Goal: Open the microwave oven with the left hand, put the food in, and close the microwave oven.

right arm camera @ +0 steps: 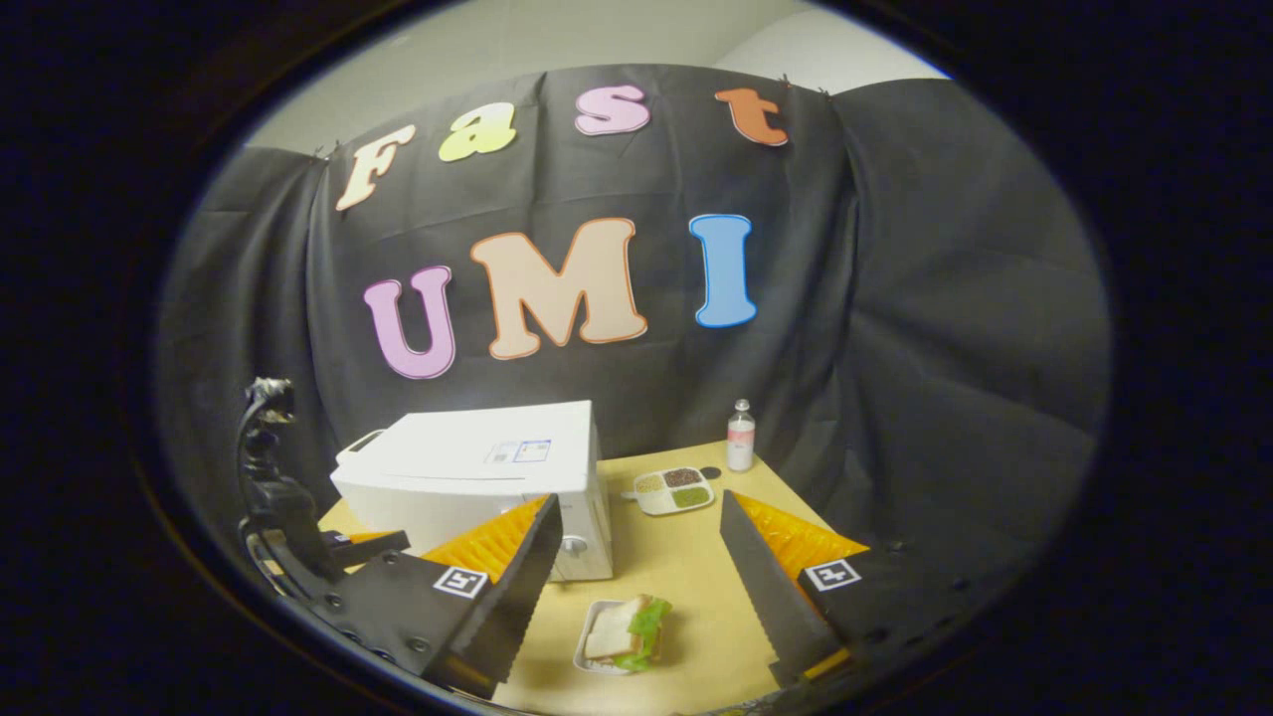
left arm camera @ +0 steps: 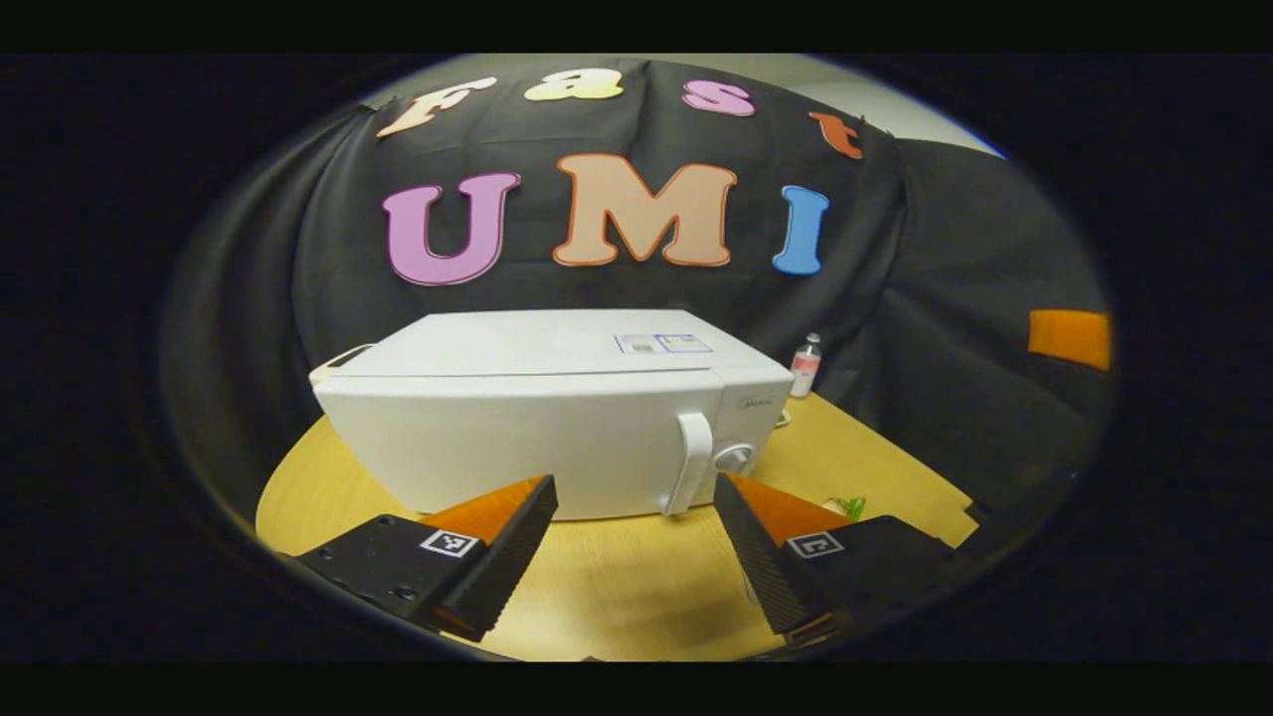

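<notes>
Left tool: fingers standing wide apart, gripping nothing, hovering above the counter in front of the microwave oven.
Right tool: fingers spread apart, holding nothing, hanging over the sandwich.
Microwave oven: sitting shut on the counter, its white handle and knob facing the left tool.
Food: the sandwich with lettuce is lying in a small tray on the counter, just in front of the microwave's right corner.
Other things: a compartment dish of grains and a small bottle are standing farther back, beside the microwave.
</notes>
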Tool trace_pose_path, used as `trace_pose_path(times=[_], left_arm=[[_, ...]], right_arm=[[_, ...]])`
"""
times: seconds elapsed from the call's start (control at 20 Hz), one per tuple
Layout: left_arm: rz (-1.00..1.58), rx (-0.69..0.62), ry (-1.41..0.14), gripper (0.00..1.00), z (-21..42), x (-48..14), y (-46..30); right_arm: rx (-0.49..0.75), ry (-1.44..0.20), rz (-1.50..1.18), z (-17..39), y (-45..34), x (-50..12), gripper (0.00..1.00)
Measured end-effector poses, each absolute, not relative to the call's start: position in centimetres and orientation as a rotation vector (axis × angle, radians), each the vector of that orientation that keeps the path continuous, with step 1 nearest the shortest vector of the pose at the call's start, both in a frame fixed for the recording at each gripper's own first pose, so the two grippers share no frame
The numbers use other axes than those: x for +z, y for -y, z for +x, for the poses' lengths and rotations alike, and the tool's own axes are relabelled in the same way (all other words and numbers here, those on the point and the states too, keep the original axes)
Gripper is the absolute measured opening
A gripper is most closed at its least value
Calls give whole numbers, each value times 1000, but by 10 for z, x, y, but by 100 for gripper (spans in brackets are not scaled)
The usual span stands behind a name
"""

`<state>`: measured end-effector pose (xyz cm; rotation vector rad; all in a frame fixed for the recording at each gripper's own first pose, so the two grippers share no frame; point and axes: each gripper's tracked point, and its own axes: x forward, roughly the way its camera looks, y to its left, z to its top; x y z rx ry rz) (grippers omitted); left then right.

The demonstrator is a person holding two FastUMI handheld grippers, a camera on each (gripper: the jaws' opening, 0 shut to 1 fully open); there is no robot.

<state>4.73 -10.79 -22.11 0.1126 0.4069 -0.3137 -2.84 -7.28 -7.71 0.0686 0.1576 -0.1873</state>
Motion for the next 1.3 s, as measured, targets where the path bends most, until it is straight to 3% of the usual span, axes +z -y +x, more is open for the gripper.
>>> trace_pose_path(times=[0.4, 0.7, 0.75, 0.8, 1.05, 1.3], left_arm=[[93, -346, -535, 97, 81, -276, 140], [107, -328, -609, 83, 100, -304, 157], [118, -324, -619, 87, 102, -307, 159], [126, -324, -632, 80, 103, -310, 161], [140, -295, -682, 69, 110, -322, 163], [132, -251, -722, 43, 118, -329, 157]], right_arm=[[-208, -173, 59, -34, 84, -84, 99], [-216, -178, 77, -33, 93, -83, 99], [-217, -180, 82, -34, 94, -83, 99], [-215, -186, 87, -35, 94, -86, 99], [-221, -209, 130, -35, 99, -93, 99], [-228, -232, 185, -36, 106, -103, 99]])
